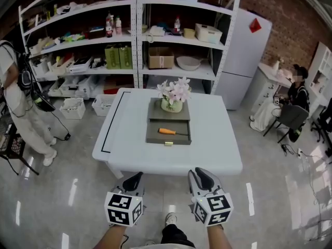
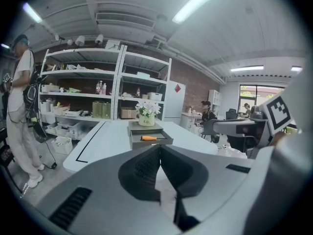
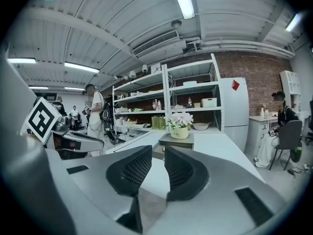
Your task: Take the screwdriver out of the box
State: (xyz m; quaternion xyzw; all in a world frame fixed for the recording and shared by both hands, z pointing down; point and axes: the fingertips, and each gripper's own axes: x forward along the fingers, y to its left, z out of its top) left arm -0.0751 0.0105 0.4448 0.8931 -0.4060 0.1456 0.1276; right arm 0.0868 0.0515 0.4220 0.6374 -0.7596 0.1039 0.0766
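Head view: high up, tilted steeply down and forward; table (image 1: 124, 134) mid-frame, left gripper (image 1: 136, 178) and right gripper (image 1: 201, 174) at bottom centre. Left gripper view and right gripper view: low, short of the table, facing along own jaws toward the box (image 2: 149, 137). All 3 share table, box, shelves (image 1: 176, 41) behind.

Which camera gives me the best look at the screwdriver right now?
Head view: it looks down on the whole screwdriver lying in the open drawer. Left gripper view shows it small and side-on. Right gripper view doesn't show it.

Screwdriver (image 1: 167, 132) in box (image 1: 153, 137), ctr table (image 1: 129, 141); flowerpot (image 1: 171, 106) behind.
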